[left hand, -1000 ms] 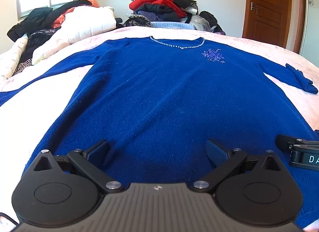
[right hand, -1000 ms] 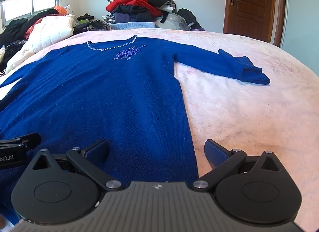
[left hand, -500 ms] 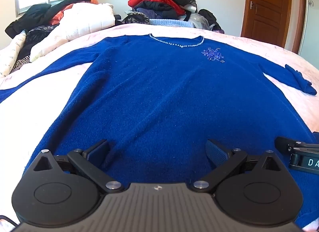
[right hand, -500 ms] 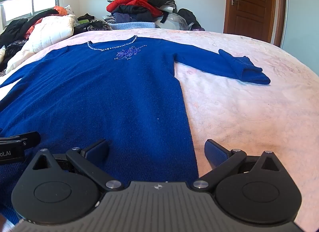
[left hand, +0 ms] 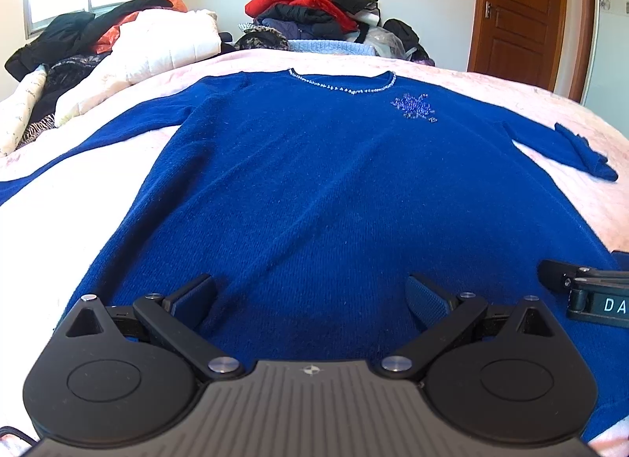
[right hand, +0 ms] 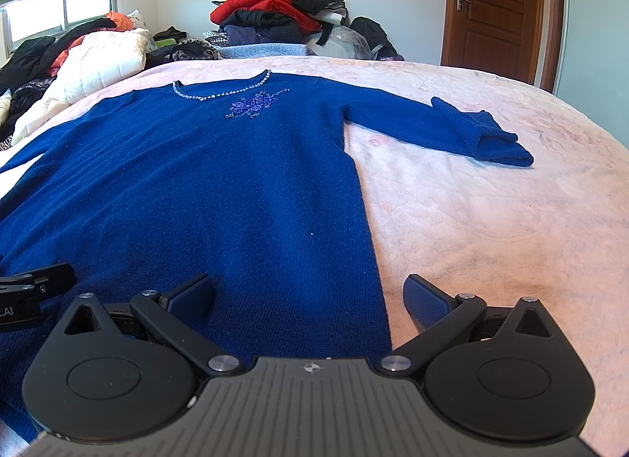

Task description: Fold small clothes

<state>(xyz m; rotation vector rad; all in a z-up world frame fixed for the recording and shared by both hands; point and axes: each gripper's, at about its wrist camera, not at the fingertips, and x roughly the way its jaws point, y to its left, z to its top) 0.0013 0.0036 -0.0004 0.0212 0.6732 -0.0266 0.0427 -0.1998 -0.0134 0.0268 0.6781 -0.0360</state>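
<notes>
Blue knitted sweater point(left hand: 314, 189) spread flat, front side up, across a bed with a pale pink cover point(right hand: 491, 221). Neckline trimmed with a row of small sparkling stones point(left hand: 342, 88), pointing away toward the far wall. Beaded flower motif point(right hand: 253, 103) just below the neckline. Long sleeves stretched out to either side; right sleeve point(right hand: 444, 126) ending in a cuff folded back over itself, left sleeve point(left hand: 78, 154) running off toward the left edge of the bed.

Left tongs point(left hand: 310, 295) spread wide, low over the hem area of the sweater, both blue-padded fingers point(left hand: 194, 297) above the knit, nothing between them. Whether the pads touch the fabric cannot be told. Right tongs point(right hand: 308, 295) likewise spread wide and empty, straddling the sweater's right side edge: one finger over blue knit, the other over bare pink cover. Each pair of tongs visible at the margin of the other's view, side by side near the hem.

Beyond the sweater, at the far edge of the bed, a heap of clothes point(left hand: 310, 12) topped with red and black garments. To the left, a white quilted jacket point(left hand: 157, 44) among dark clothing beneath a window point(right hand: 74, 12) with a lotus-print blind. Brown wooden door point(right hand: 495, 4) at the right of the far wall.
</notes>
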